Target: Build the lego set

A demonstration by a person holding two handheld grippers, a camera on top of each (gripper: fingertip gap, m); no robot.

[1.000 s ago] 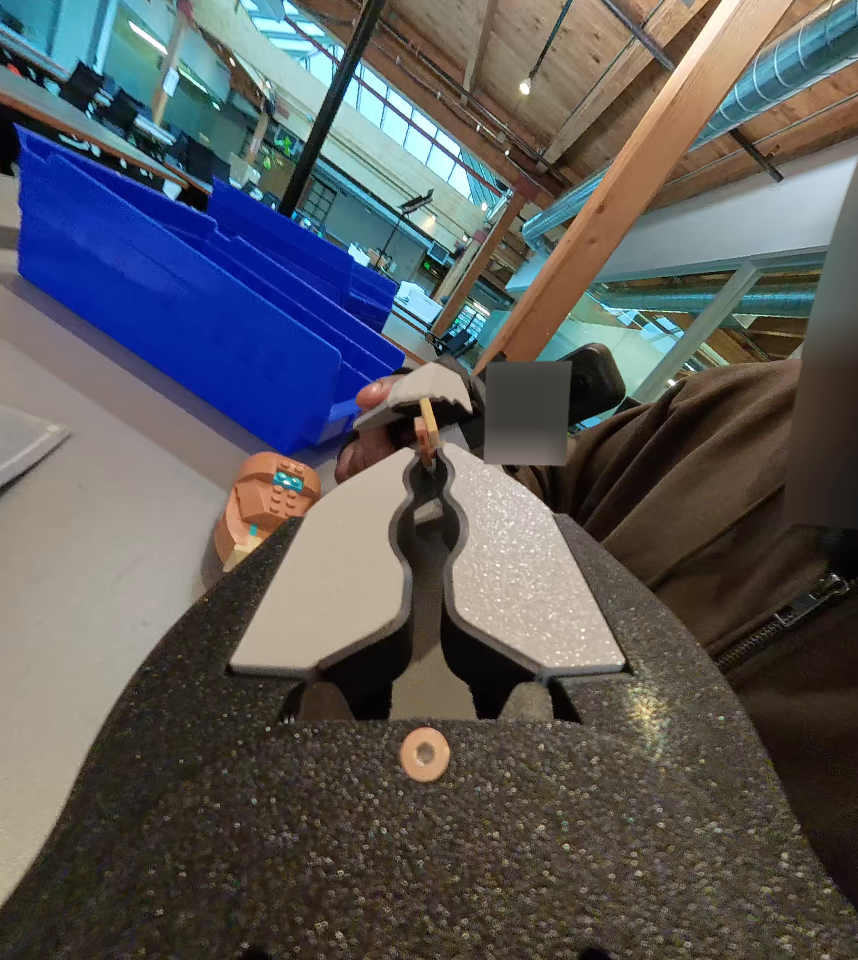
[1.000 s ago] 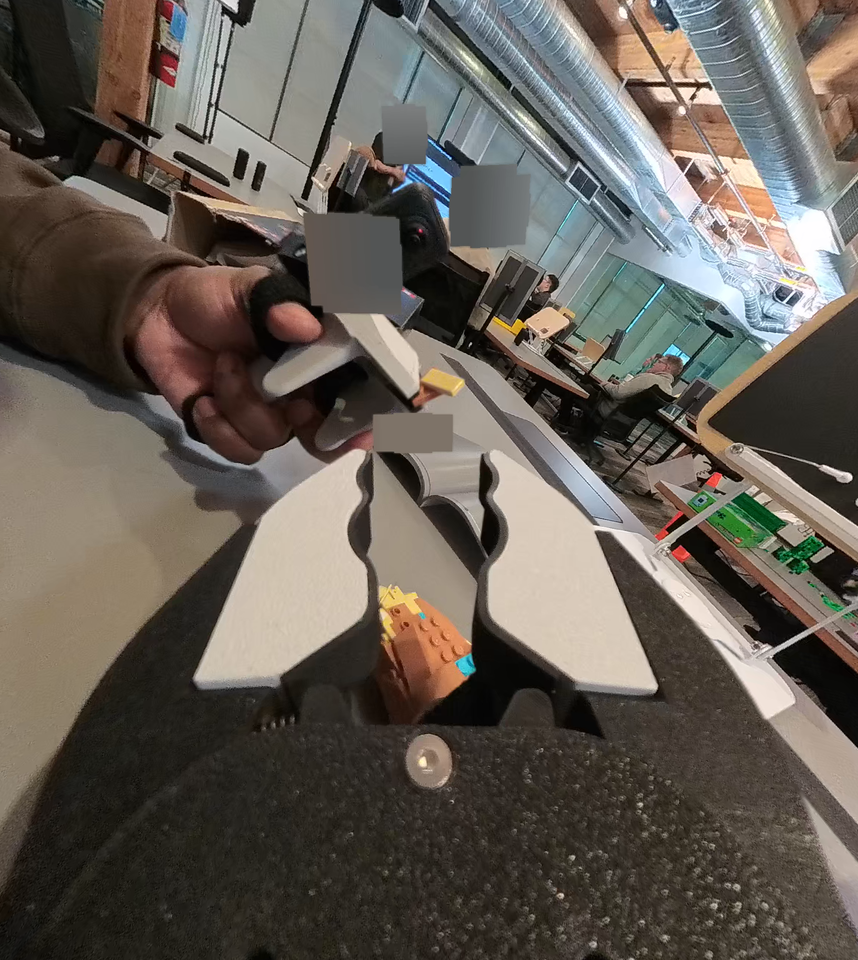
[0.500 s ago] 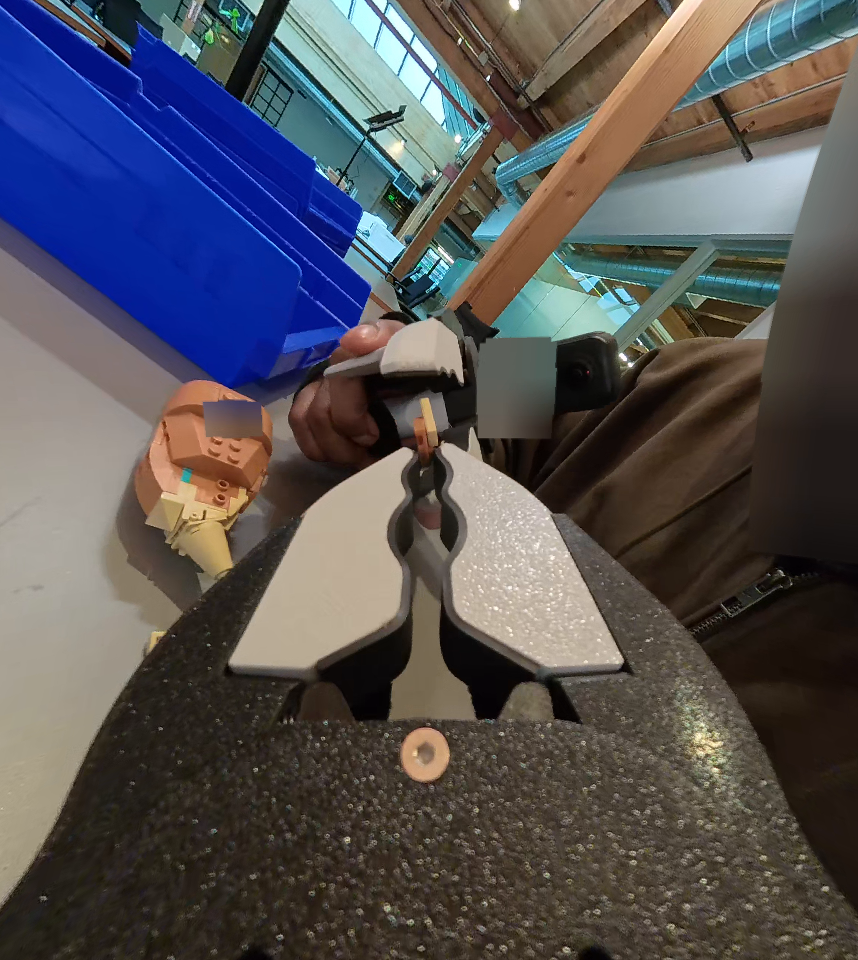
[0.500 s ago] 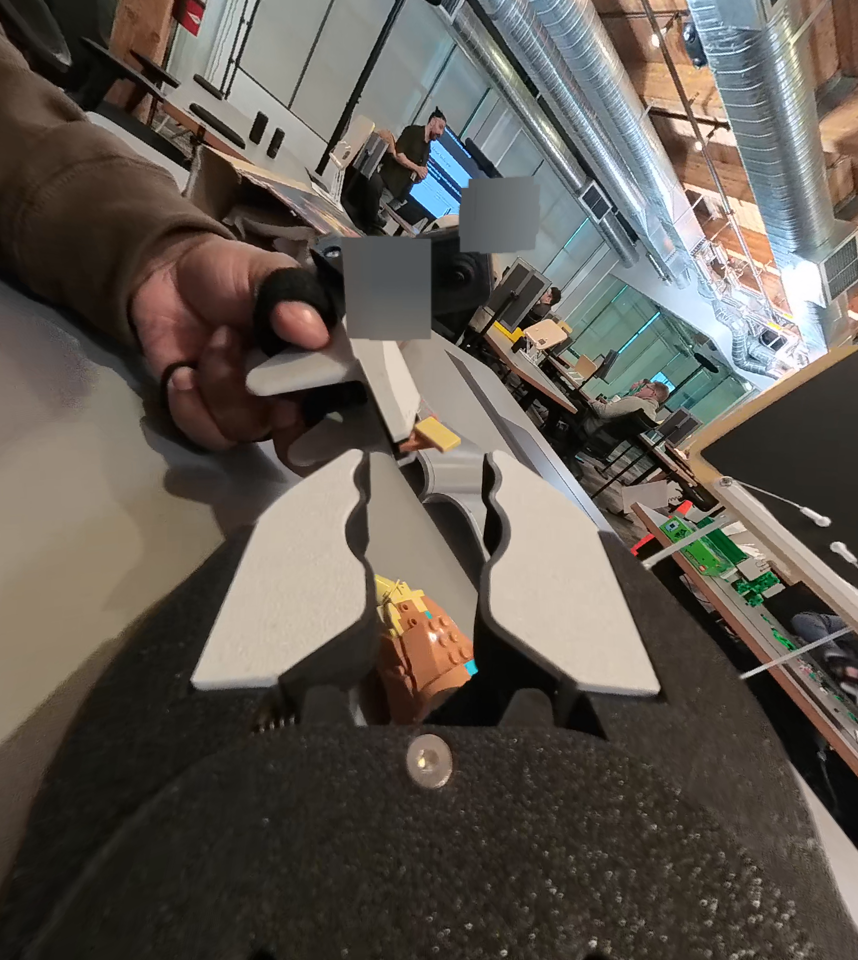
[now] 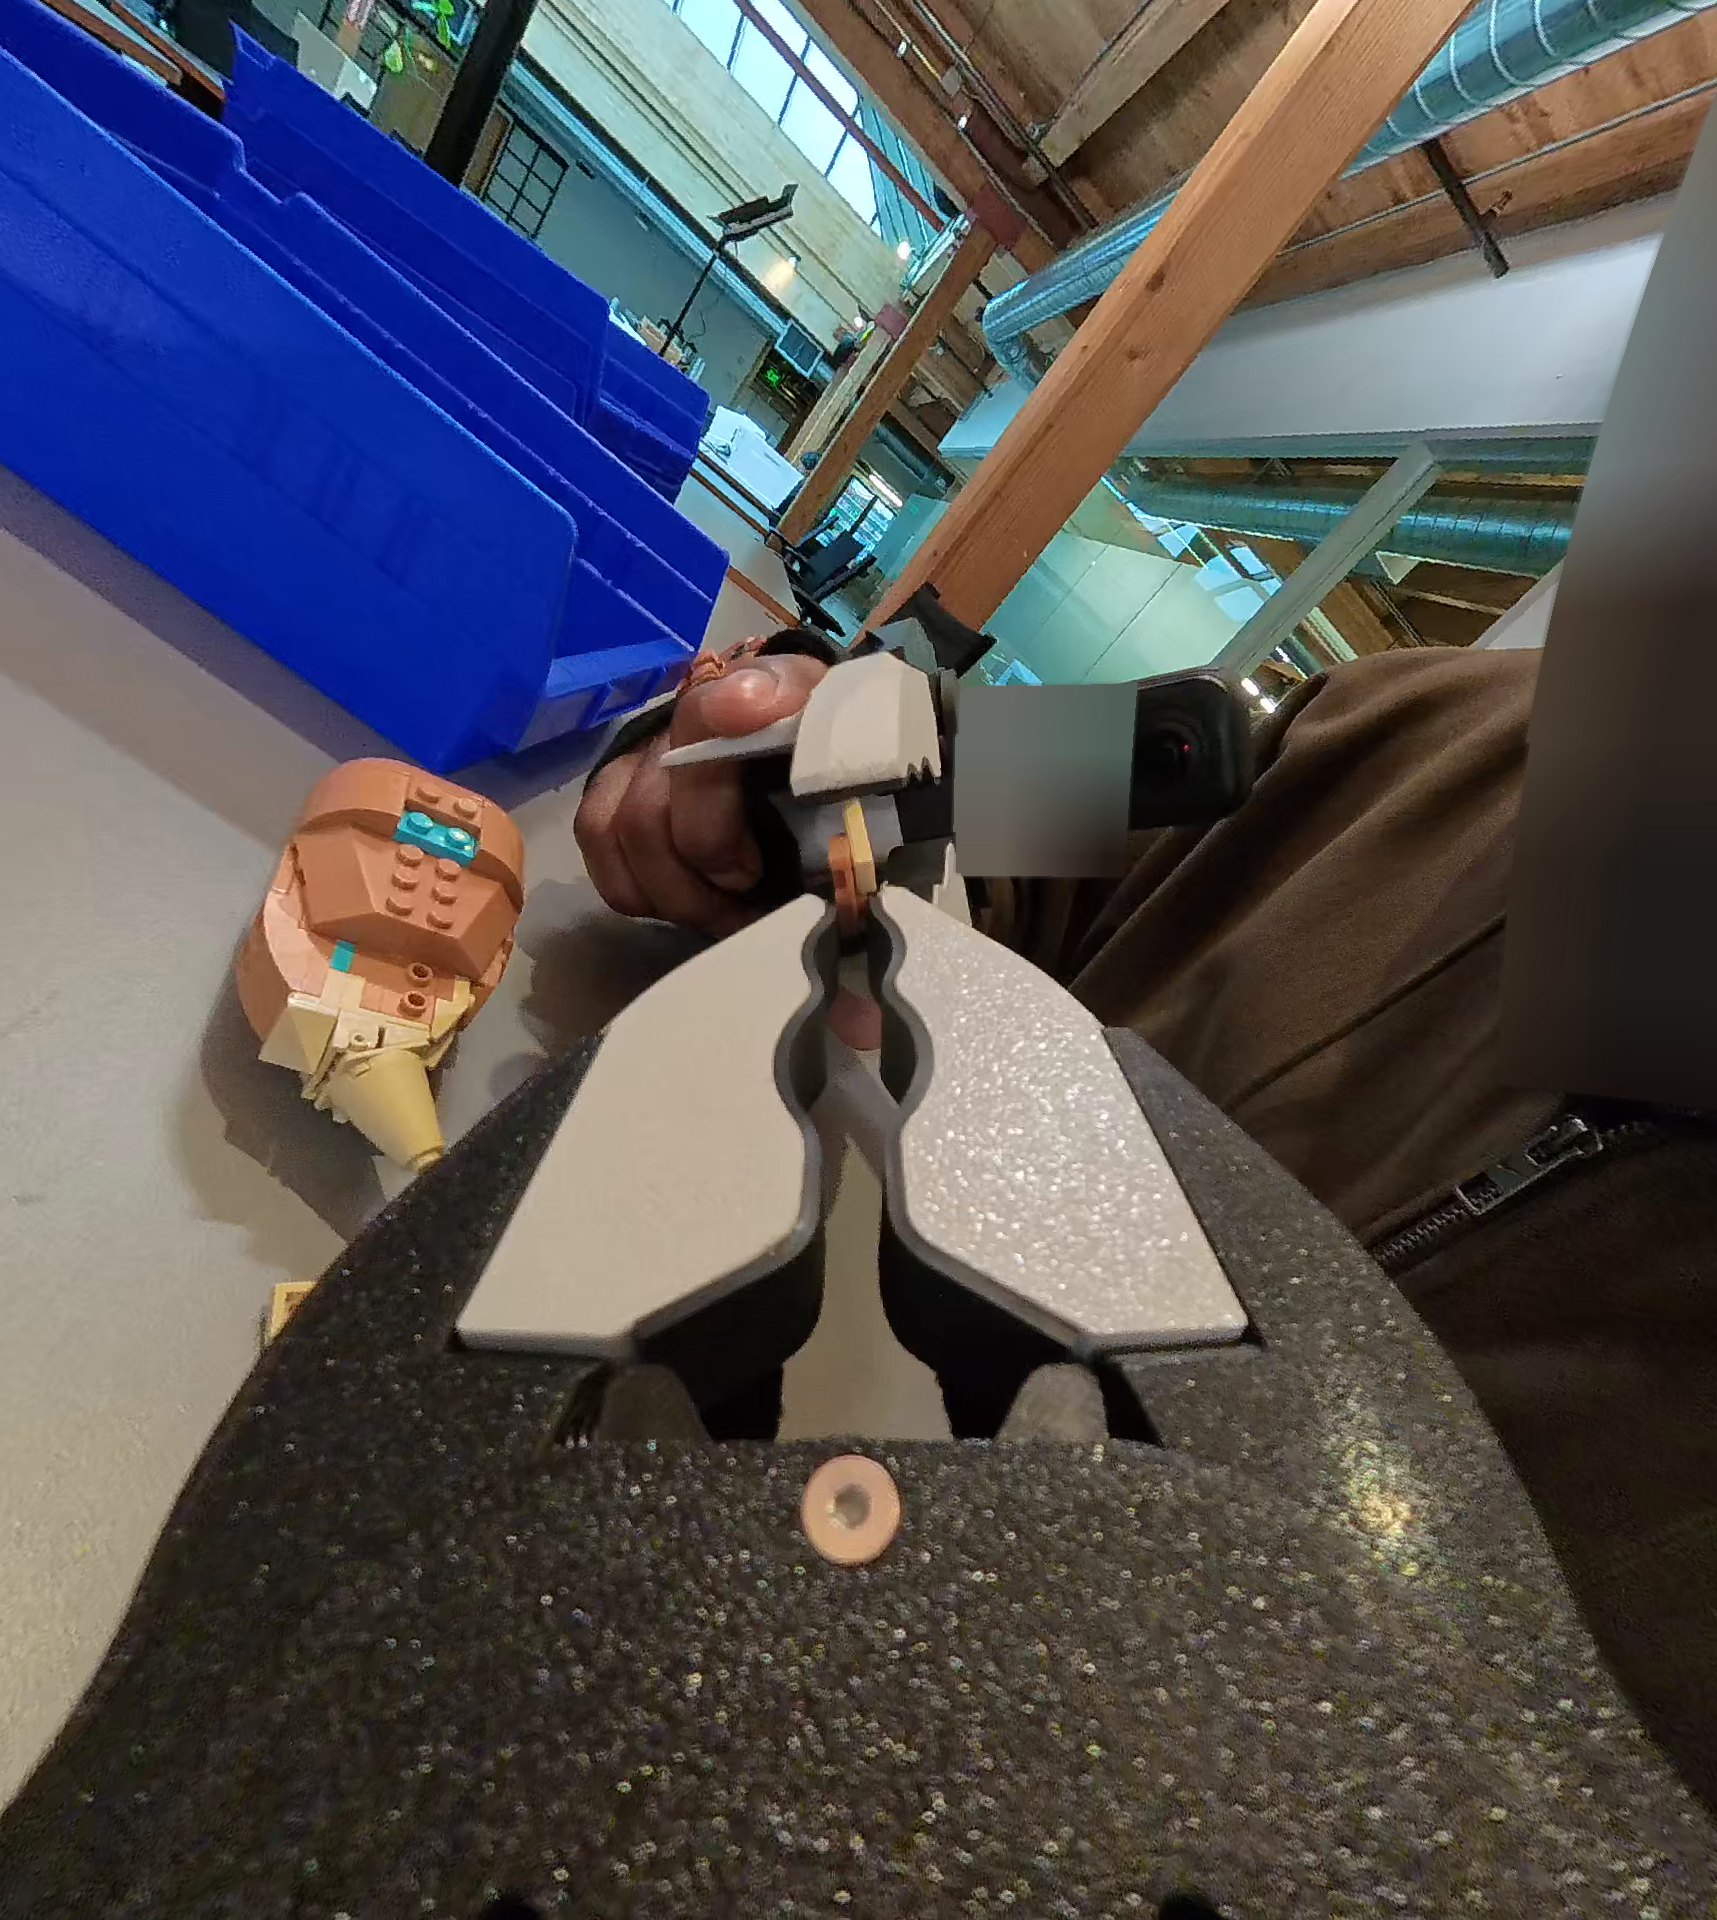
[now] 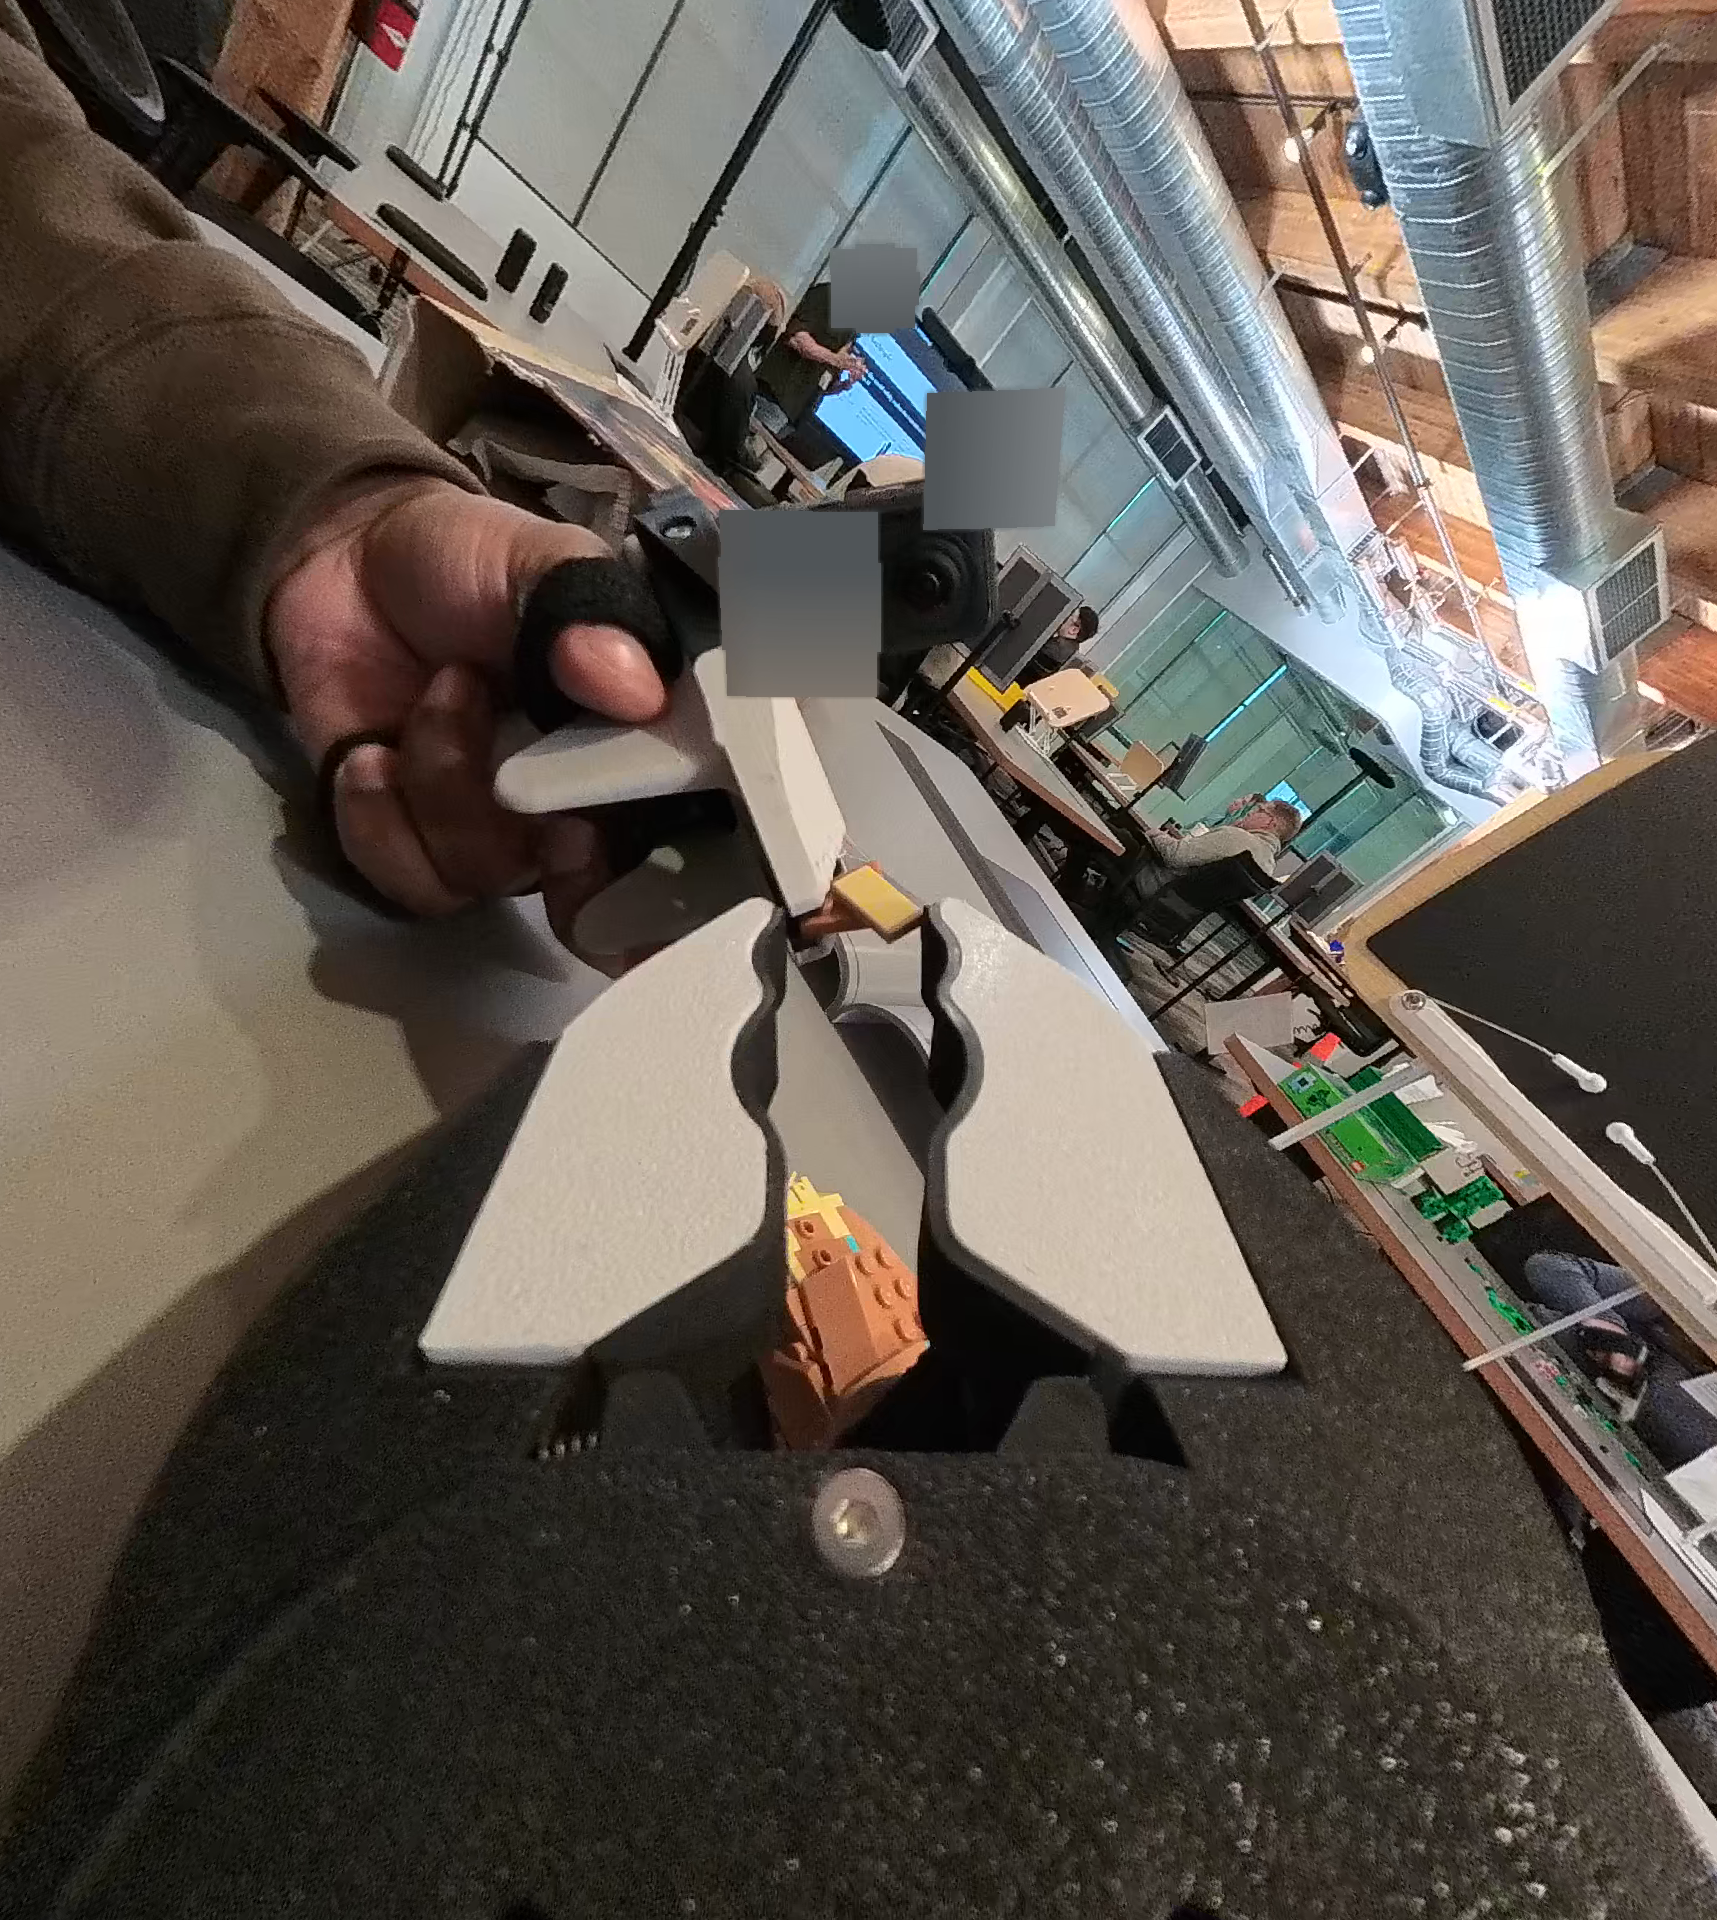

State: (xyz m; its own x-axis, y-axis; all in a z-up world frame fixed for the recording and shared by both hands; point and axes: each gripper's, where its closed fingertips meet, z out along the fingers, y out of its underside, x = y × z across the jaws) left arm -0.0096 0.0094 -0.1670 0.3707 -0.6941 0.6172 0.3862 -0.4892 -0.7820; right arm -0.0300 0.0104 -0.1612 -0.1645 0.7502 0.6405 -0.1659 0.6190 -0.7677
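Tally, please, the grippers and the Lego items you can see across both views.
Grippers: 2, the left gripper and the right gripper
Built Lego model: 1
Small tan-and-orange piece in the left gripper's fingers: 1
Loose tan piece, partly hidden: 1
Total: 5

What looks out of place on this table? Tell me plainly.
The brown-and-tan toy-brick model lies tipped on its side on the grey table, with its tan cone end pointing outward. A small tan loose piece lies apart from it, half hidden. Nothing looks broken or spilled.
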